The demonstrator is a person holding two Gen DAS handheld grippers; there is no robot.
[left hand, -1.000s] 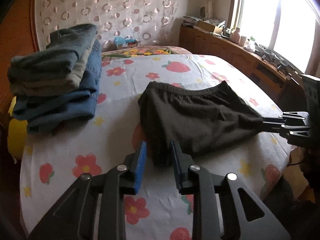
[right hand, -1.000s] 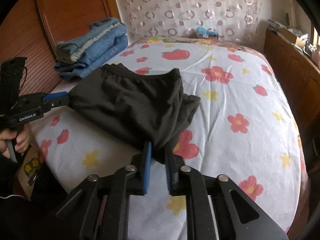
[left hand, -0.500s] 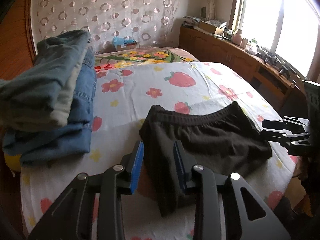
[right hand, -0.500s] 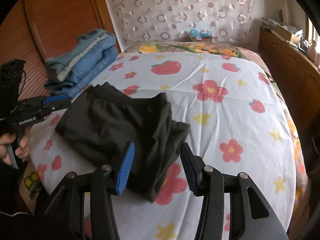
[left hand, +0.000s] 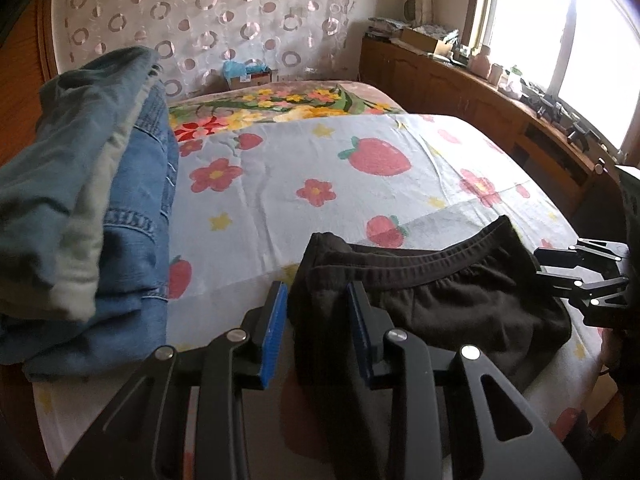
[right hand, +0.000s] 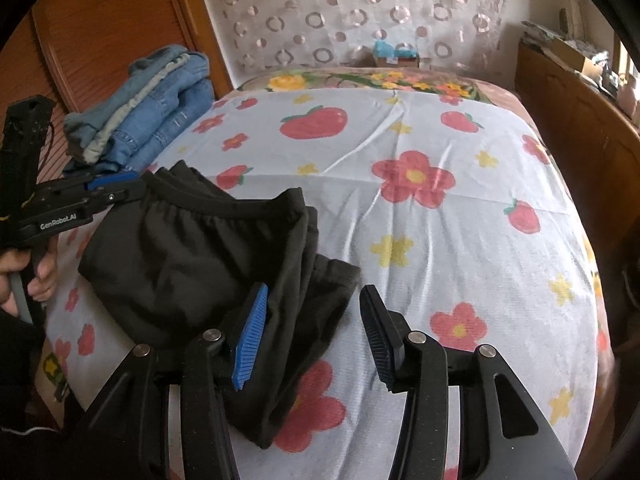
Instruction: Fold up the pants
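Black pants (left hand: 432,312) lie folded on the flowered bedsheet (left hand: 304,168), waistband toward the far side. My left gripper (left hand: 318,308) is open, its fingers apart over the pants' left corner, holding nothing. My right gripper (right hand: 314,316) is open wide above the pants' (right hand: 192,256) right end and holds nothing. In the right wrist view the left gripper (right hand: 120,190) sits at the waistband's left corner. In the left wrist view the right gripper (left hand: 560,268) hovers at the pants' right edge.
A stack of folded jeans (left hand: 92,216) sits at the bed's left side, also seen in the right wrist view (right hand: 148,104). A wooden headboard panel (right hand: 104,32) is on the left, a wooden cabinet (left hand: 480,108) and window on the right. A patterned curtain (left hand: 216,20) hangs behind.
Both grippers were shut on the pants' ends a second ago, then let go and opened. The pants now lie on the bed. The left gripper has moved closer to the jeans stack.
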